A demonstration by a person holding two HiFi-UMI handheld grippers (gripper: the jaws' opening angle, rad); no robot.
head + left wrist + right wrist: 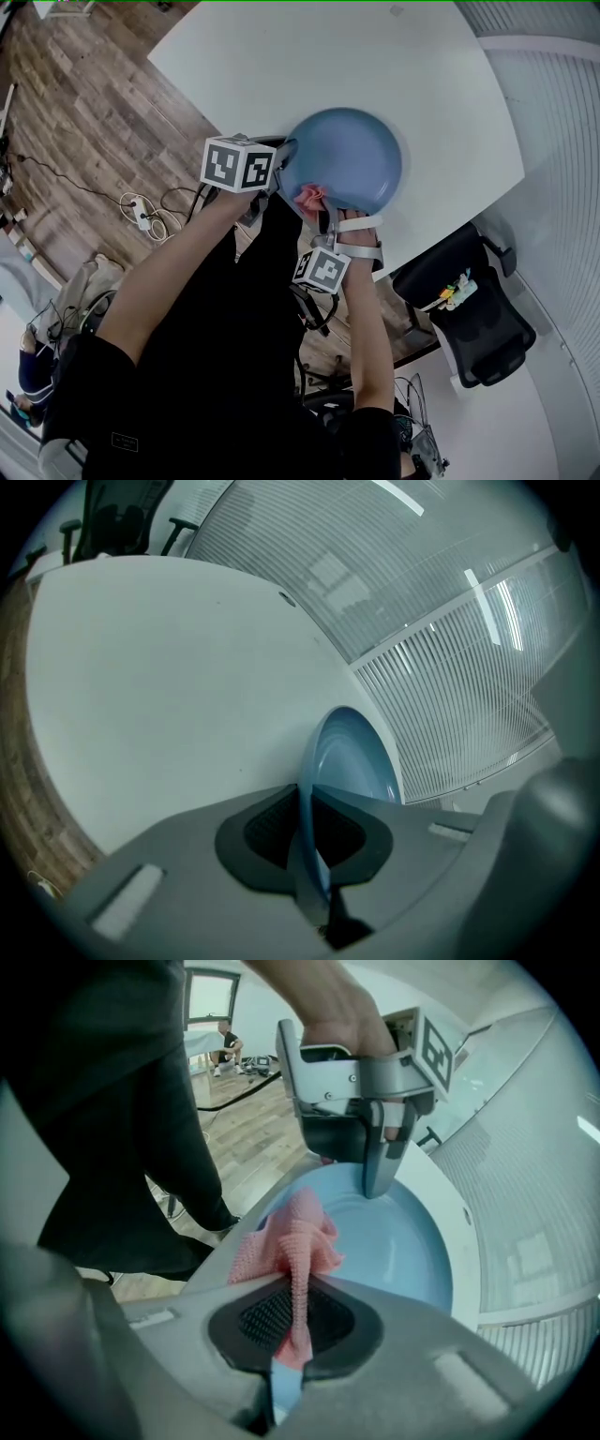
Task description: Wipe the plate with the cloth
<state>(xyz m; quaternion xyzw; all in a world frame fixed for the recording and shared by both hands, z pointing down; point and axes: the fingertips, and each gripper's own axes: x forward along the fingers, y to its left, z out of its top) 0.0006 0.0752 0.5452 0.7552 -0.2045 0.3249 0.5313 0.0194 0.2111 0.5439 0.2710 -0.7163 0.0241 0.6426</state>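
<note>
Though edge-on between left gripper (pixel 306 803) jaws, plate (pixel 352 155) round overhead, cloth (pixel 310 197) touching

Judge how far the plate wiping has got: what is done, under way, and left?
Done: the left gripper grips the plate by its rim, and the right gripper is shut on the cloth. Under way: the cloth touches the plate near its edge. Left, probably: wiping the rest of the blue face.
</note>
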